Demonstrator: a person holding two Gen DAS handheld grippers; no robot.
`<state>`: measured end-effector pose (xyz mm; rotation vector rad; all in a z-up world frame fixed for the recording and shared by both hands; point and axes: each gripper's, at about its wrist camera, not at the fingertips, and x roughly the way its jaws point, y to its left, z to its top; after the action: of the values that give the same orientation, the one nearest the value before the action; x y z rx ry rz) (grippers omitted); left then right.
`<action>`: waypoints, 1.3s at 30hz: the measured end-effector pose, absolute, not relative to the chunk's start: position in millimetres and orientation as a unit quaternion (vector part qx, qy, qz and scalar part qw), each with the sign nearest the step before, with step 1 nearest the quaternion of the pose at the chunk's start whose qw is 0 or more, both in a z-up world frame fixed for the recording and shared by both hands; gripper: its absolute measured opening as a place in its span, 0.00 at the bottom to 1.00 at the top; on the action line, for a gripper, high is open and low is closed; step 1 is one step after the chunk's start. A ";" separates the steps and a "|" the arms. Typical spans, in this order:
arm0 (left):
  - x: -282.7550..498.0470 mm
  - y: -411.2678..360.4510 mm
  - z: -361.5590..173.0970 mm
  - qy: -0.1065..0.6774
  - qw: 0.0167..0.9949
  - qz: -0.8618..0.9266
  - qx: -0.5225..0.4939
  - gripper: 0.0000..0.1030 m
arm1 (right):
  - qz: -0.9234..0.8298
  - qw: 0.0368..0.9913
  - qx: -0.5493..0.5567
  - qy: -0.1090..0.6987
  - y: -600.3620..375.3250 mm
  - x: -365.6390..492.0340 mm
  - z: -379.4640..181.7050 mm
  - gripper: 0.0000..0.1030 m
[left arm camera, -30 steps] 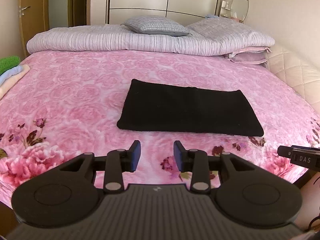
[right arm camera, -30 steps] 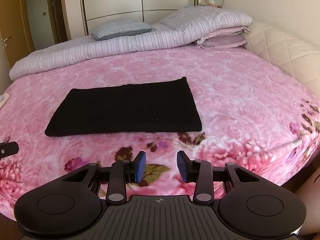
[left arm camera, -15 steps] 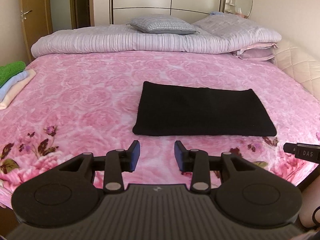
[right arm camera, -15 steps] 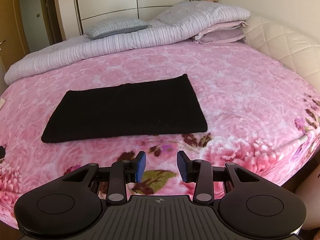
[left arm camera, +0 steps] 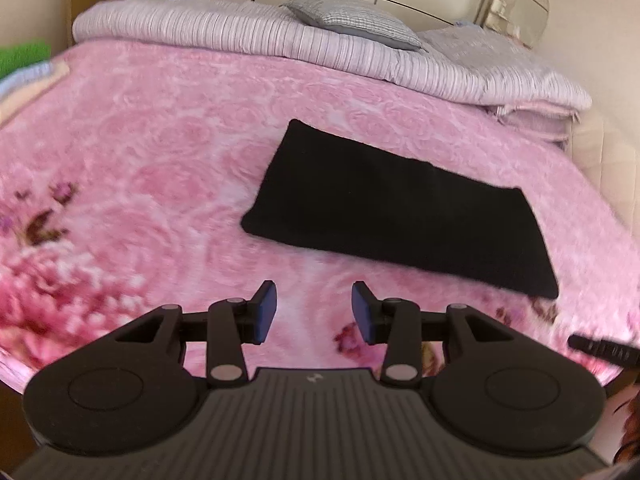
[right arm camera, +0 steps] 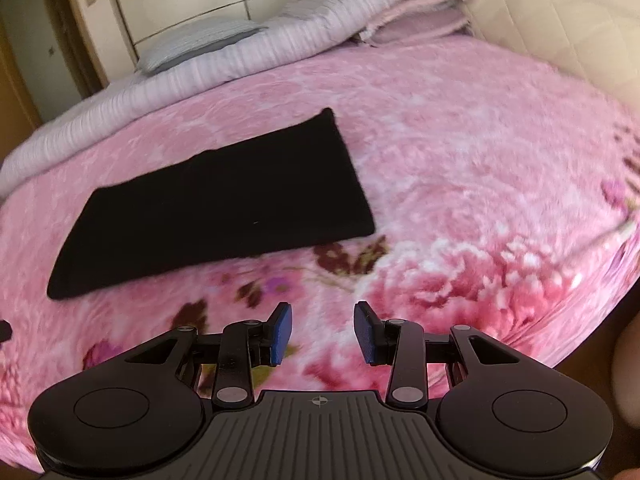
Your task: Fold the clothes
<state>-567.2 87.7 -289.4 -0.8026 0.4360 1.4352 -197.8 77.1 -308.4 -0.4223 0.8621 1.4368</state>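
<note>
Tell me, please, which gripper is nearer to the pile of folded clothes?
Left. The left gripper sees the pile at the bed's left edge; the right gripper works farther right, and its view misses the pile.

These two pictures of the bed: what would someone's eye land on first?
First, the black folded cloth, a flat dark rectangle lying in the middle of the pink rose-patterned blanket. Next, the left gripper and right gripper low in each view, jaws open and holding nothing, just short of the cloth's near edge. At the far end lie a striped folded quilt and a grey pillow.
</note>
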 end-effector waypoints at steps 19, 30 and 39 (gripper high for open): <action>-606.0 180.2 -367.4 0.043 0.547 0.642 -0.535 0.41 | 0.526 0.528 0.134 0.653 138.7 -117.1 -381.5 0.58; -618.9 200.9 -377.6 -0.035 0.530 0.656 -0.536 0.08 | 0.527 0.586 0.122 0.604 172.2 -133.1 -384.0 0.20; -609.2 138.0 -350.5 -0.031 0.576 0.655 -0.488 0.06 | 0.560 0.581 0.116 0.580 135.3 -112.6 -357.2 0.07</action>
<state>-609.2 138.0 -350.5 -1.1437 -0.0725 1.5337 -112.6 135.3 -357.2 0.2707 1.3540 1.3074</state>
